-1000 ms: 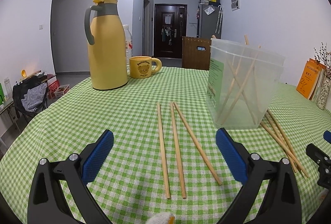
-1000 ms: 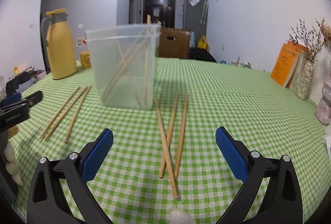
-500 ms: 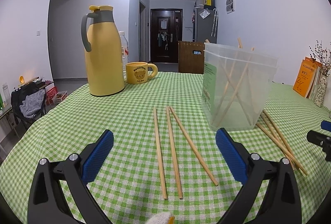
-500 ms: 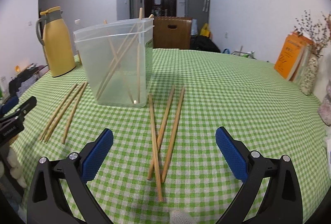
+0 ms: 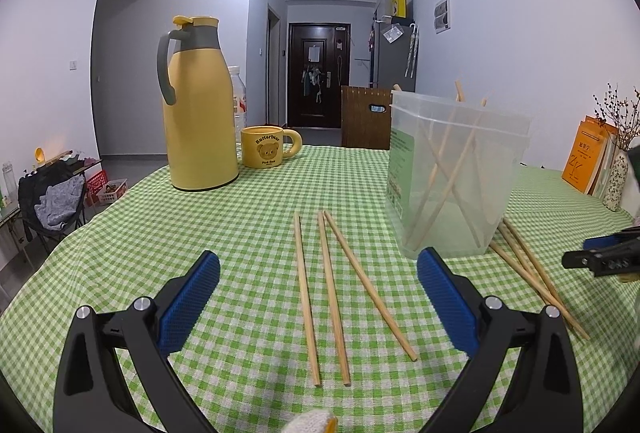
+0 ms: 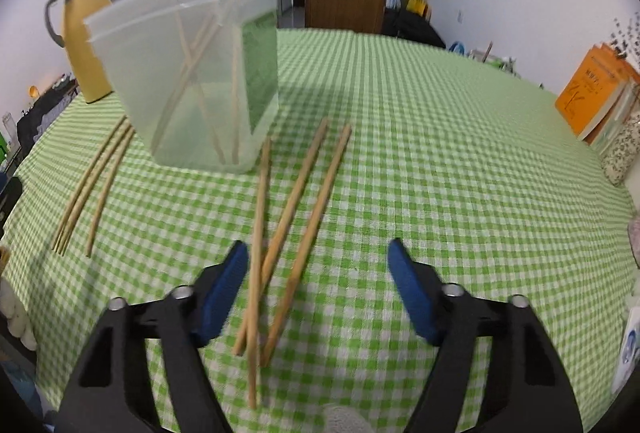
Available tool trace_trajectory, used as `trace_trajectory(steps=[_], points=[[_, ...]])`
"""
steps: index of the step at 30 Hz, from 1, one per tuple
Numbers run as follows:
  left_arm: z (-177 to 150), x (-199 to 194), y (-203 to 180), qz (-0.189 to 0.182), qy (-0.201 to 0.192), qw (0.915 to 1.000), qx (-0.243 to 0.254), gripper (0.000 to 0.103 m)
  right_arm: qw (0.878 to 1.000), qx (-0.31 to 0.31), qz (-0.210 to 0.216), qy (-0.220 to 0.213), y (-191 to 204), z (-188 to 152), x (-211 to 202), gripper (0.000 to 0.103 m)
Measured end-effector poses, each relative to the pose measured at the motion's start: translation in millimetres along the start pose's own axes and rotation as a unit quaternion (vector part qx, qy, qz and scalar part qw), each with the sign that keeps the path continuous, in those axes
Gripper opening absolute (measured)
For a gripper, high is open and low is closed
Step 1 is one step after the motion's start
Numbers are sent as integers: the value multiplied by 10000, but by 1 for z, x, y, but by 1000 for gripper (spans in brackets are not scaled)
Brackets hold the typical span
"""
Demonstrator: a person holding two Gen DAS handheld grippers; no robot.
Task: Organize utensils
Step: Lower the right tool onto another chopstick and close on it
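Right now the right tool [image 6: 316, 265] is hanging low over three loose chopsticks [image 6: 304, 217] lying on the green-checked counter [image 6: 460, 161], its jaws closing w/ the sticks' near ends between the blue pads [image 6: 224, 289]. Pads aren't pressing on any stick yet; the leftmost stick is running just beside the left pad. These three are fanning out toward a clear plastic container [image 6: 192, 73] standing upright, w/ several chopsticks leaning crossed inside it.

On the other side of that container [image 5: 456, 177], three more chopsticks [image 5: 332, 289] are lying side by side, apart from each other, in front of the left tool [image 5: 318, 297]. That tool's jaws are standing wide apart w/ nothing between them, hovering above the cloth [image 5: 240, 225].

Farther back, a yellow thermos jug [image 5: 198, 105] and a yellow bear mug [image 5: 266, 147] are sitting close together near the counter's far edge. Orange books [image 6: 592, 89] are leaning at the right edge.
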State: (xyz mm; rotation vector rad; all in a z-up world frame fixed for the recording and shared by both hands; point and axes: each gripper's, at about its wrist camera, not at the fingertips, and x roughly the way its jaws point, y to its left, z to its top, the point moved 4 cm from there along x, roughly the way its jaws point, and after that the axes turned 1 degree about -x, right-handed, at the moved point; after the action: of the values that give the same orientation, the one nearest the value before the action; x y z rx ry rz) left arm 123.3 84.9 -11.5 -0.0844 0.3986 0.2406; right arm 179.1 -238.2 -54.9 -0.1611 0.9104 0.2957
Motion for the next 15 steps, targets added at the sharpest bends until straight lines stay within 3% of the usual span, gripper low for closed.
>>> trace_trajectory(steps=[7, 15], points=[[0, 0, 0, -6, 8, 10000, -14, 96, 9968, 277, 461, 585, -6, 13, 31, 26], [0, 0, 0, -24, 14, 10000, -56, 96, 9923, 521, 493, 1005, -8, 23, 55, 13]])
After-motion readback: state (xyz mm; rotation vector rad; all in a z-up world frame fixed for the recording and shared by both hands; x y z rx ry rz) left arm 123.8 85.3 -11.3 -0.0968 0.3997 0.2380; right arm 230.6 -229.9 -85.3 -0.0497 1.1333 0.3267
